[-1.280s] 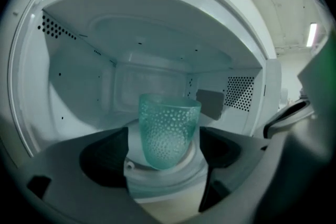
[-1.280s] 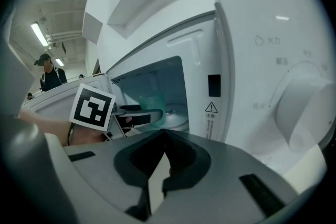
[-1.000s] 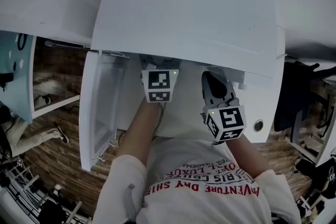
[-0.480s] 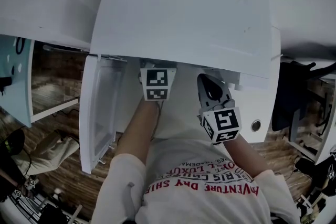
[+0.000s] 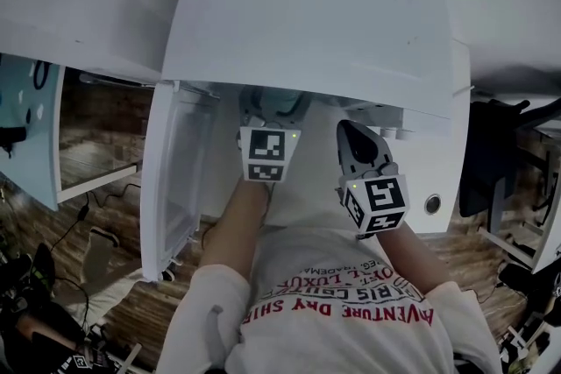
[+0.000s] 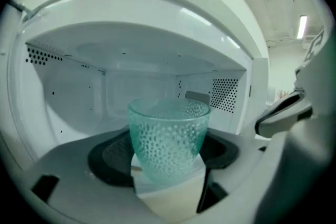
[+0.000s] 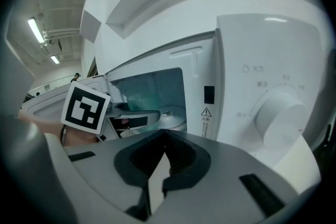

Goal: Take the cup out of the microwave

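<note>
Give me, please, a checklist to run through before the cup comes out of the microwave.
1. Microwave door swung wide open: ok.
2. Teal glass cup gripped between the jaws of the left hand-held gripper: ok.
3. Cup upright: ok.
4. Right hand-held gripper shut, empty and off to the side of the cup's way out: ok.
5. Cup empty of liquid: cannot tell.
</note>
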Motion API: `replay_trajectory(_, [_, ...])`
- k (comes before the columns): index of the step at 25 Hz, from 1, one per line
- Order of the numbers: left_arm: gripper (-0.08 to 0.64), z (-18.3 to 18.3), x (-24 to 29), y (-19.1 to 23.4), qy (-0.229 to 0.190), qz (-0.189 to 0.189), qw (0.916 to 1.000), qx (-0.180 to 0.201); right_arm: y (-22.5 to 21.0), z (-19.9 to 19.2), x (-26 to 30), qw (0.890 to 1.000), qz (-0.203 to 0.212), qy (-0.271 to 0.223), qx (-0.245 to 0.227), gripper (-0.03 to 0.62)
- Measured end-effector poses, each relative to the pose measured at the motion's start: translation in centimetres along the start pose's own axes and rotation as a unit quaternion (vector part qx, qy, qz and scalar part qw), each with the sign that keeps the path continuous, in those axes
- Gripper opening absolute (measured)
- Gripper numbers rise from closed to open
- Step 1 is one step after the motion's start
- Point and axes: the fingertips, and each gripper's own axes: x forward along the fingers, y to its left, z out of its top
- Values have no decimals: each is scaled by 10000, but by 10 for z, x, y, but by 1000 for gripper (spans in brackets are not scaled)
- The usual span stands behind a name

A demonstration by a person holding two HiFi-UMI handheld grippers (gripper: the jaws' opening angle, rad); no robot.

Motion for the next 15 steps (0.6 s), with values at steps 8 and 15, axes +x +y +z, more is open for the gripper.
replay_trajectory(8, [368,-5,-65,-14,-99,-23,9999,-9,12,6,-18,9997,-64,-251,-12,11])
replay_trajectory(15, [368,32,-119,-26,-492,106,9987,-13,30,26,-35,9971,-102,-731,-162,11])
